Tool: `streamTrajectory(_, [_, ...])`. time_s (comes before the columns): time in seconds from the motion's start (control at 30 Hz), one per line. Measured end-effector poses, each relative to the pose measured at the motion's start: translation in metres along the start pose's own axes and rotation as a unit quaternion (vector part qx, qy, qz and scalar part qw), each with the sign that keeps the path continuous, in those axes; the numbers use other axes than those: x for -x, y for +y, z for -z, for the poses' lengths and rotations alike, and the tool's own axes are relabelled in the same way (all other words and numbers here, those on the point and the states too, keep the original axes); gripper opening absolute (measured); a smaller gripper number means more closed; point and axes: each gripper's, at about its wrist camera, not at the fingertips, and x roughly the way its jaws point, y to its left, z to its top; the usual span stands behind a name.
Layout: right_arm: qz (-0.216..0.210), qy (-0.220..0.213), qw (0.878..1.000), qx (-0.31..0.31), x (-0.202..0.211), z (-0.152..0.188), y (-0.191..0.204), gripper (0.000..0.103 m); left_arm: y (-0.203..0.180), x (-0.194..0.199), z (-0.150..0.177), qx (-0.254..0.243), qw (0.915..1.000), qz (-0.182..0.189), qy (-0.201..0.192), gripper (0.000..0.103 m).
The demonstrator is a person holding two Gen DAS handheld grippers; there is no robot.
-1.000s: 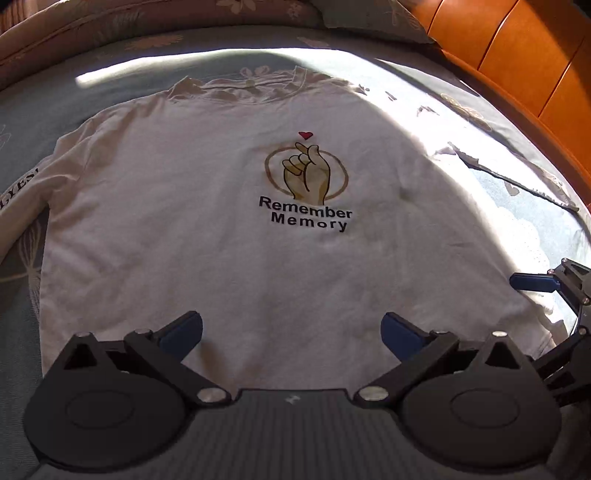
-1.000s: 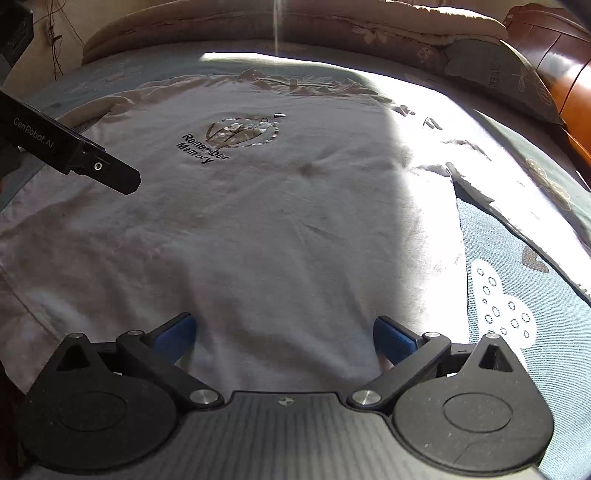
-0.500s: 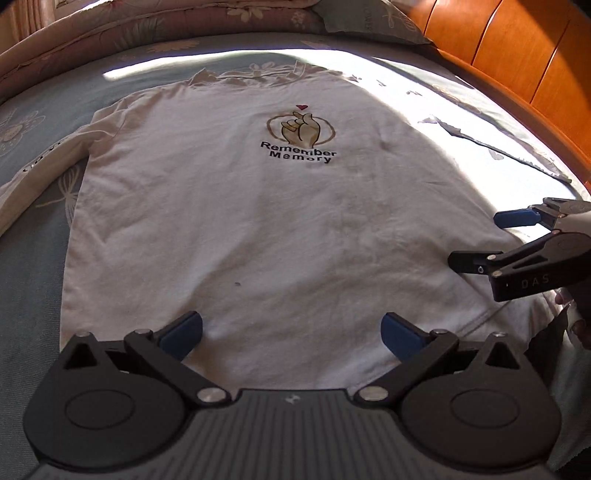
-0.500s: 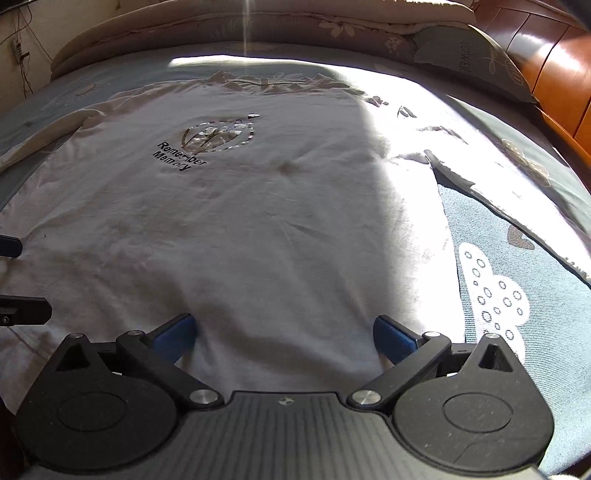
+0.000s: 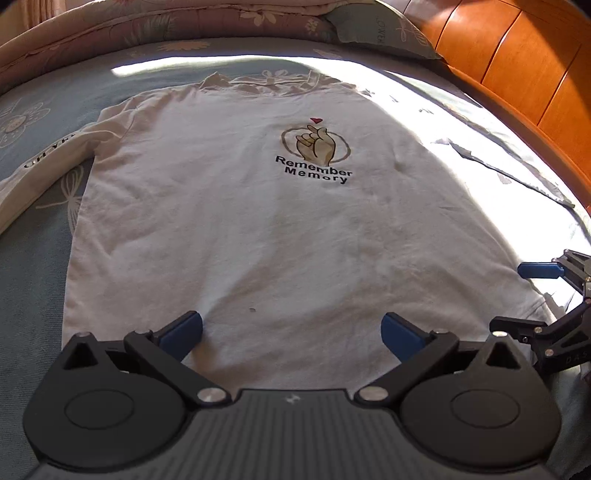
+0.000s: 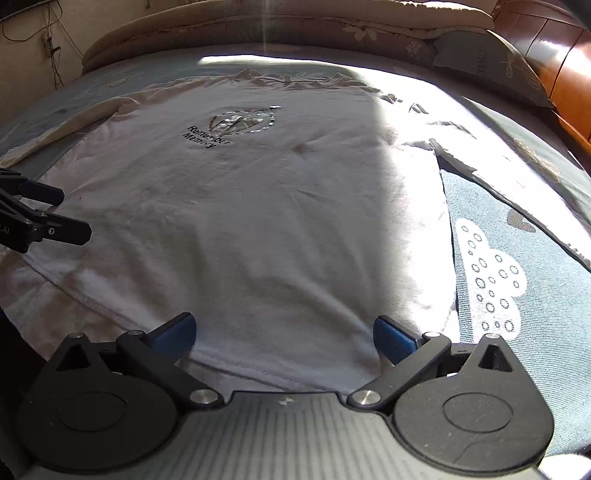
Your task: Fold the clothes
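White cotton long-sleeve shirt with hand print (image 5: 258,236) flat, face-up on blue floral bedsheet (image 5: 33,302). Left gripper (image 5: 291,332), right gripper (image 6: 284,334) both wide open, empty, over hem. Light, limp, wrinkles easily; pinch hem corners.

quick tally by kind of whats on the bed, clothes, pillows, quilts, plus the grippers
white shirt: 1
pillow: 1
folded quilt: 1
grippers: 2, left gripper and right gripper, both with jaws open just above the shirt's hem
total: 5
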Motion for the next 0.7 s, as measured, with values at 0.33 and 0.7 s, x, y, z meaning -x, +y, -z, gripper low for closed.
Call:
streamTrajectory(0.33, [0.006,-0.017,1.0,-0.004,-0.003,0.001,0.0,0.103,0.024,-0.008,-0.002,0.054,0.9981,0.02,-0.023,0.102])
streamTrajectory(0.7, [0.016,-0.03,0.999,-0.014,-0.008,-0.001,0.001,0.103,0.041,-0.017,-0.019,0.114,0.9832,0.143,-0.004,0.102])
